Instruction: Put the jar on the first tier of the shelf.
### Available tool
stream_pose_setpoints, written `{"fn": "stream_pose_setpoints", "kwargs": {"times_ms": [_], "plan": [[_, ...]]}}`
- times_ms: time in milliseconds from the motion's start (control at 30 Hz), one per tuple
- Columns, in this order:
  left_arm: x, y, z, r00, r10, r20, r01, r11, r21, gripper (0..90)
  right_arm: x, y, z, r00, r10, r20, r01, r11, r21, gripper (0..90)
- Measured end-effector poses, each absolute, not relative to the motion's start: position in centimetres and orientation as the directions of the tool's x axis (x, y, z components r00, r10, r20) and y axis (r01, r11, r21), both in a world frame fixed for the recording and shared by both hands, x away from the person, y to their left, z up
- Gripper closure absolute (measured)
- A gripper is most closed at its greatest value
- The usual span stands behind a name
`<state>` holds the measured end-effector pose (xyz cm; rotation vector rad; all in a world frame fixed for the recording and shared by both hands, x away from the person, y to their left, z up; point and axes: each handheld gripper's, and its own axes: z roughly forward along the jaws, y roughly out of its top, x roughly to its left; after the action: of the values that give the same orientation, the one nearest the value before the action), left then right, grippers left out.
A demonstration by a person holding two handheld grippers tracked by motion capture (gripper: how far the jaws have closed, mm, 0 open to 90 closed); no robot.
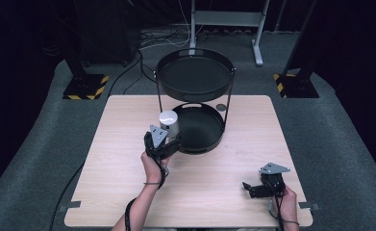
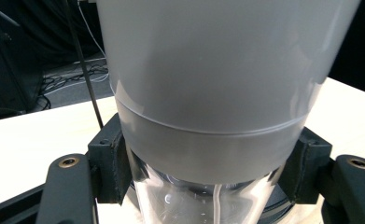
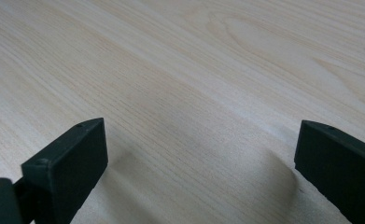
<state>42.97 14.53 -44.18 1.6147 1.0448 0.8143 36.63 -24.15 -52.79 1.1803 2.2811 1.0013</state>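
High view looks down; both gripper views sit close — sharing the table (image 1: pixel 128 120) (wooden).

A frosted white cup (image 1: pixel 168 123) with a clear base beside a black two-tier tray stand (image 1: pixel 195 91) on a pale wood-grain worktop (image 1: pixel 128 183).

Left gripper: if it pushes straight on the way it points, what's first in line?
The left gripper, shut on the white cylindrical container, points up the table toward the two-tier black tray stand. First contact would likely be the lower tray's rim, just beyond the container; depth is hard to judge.
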Motion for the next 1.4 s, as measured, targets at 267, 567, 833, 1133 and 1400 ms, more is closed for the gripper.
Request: {"fn": "stream_pose_setpoints", "kwargs": {"times_ms": [267, 567, 833, 1133, 1400], "plan": [[43.3, 14.2, -44.0, 0.407, 0.913, 0.030, 0.236, -0.137, 0.962, 31.4, 36.6, -24.2, -52.8, -0.573, 0.819, -0.011, 0.546, 0.392, 0.740, 2.1], [44.0, 13.7, -43.6, 0.409, 0.912, 0.031, 0.231, -0.136, 0.963, 31.4, 36.6, -24.2, -52.8, -0.572, 0.820, -0.011, 0.547, 0.392, 0.739, 2.1], [44.4, 13.1, -43.3, 0.418, 0.907, 0.048, 0.224, -0.154, 0.962, 31.4, 36.6, -24.2, -52.8, -0.572, 0.820, -0.010, 0.547, 0.391, 0.740, 2.1], [45.0, 12.6, -42.9, 0.420, 0.907, 0.047, 0.220, -0.152, 0.964, 31.4, 36.6, -24.2, -52.8, -0.571, 0.821, -0.011, 0.547, 0.390, 0.741, 2.1], [45.6, 12.2, -43.0, 0.420, 0.907, 0.034, 0.232, -0.144, 0.962, 31.4, 36.6, -24.2, -52.8, -0.572, 0.820, -0.011, 0.546, 0.390, 0.742, 2.1]]}}
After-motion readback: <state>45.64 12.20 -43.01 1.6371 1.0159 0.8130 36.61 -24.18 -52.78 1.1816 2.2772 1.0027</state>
